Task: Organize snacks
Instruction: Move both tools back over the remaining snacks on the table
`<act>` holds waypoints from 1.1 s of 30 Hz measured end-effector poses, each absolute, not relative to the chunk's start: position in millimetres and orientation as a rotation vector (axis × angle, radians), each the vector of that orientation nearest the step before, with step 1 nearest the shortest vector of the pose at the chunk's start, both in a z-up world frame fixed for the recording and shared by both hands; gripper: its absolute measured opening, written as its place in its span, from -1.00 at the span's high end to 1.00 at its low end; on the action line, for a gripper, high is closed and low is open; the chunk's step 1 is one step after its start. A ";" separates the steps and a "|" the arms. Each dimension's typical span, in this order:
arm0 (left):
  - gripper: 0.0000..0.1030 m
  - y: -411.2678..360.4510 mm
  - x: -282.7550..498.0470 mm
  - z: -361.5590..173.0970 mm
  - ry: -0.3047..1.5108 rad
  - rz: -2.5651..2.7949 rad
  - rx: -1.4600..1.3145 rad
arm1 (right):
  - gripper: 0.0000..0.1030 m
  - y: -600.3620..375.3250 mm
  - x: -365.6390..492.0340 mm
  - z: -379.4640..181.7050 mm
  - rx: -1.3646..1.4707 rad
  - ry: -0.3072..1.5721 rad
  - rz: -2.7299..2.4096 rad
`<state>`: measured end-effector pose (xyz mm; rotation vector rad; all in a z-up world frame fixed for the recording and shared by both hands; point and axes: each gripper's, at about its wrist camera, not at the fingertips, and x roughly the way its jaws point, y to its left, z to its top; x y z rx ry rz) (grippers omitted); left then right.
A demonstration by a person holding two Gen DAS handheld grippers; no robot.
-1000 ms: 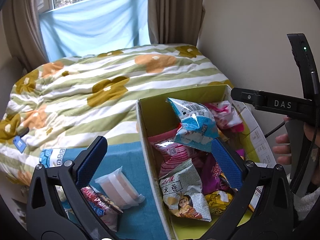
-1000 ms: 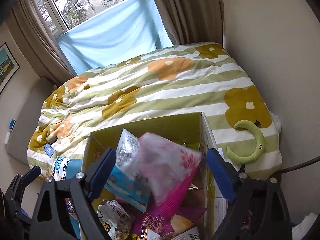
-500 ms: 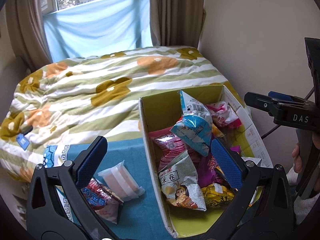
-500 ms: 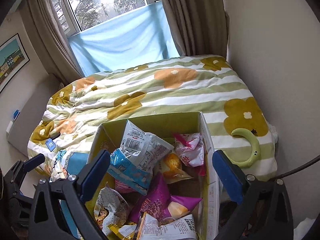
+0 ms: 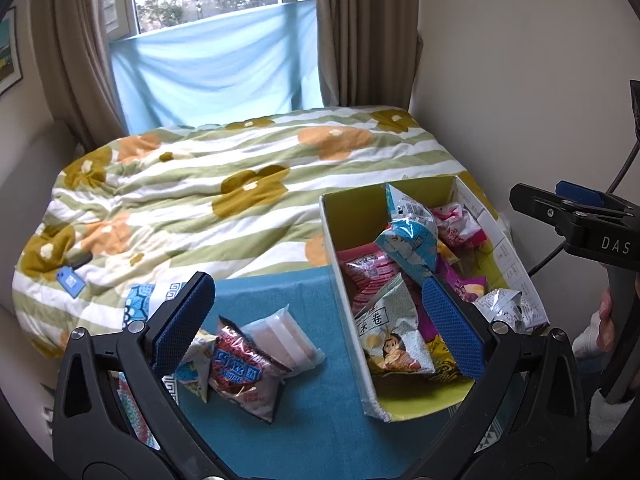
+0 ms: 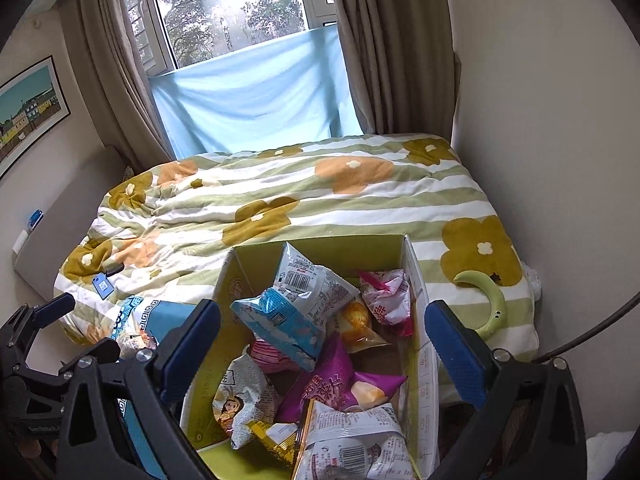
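A yellow-lined cardboard box sits on a blue cloth and holds several snack packets, with a blue-and-white bag on top and a pink packet behind it. Three packets lie loose on the cloth left of the box: a red foil pack, a clear pink-striped pack and a small pale one. My left gripper is open and empty above the cloth and the box's left wall. My right gripper is open and empty above the box.
A green-striped floral quilt covers the bed behind the box. A wall runs close along the right side. A green crescent-shaped toy lies on the quilt right of the box. Curtains and a window stand at the back.
The pink packet has dropped from my right gripper into the box. Both grippers have pulled back and up from the box, staying open.
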<state>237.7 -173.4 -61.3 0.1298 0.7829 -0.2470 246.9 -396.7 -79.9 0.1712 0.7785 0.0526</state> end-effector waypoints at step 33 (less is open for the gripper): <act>-0.99 110.9 127.1 -167.1 0.933 -0.314 0.119 | -0.98 -131.6 139.0 -125.8 0.215 0.772 0.053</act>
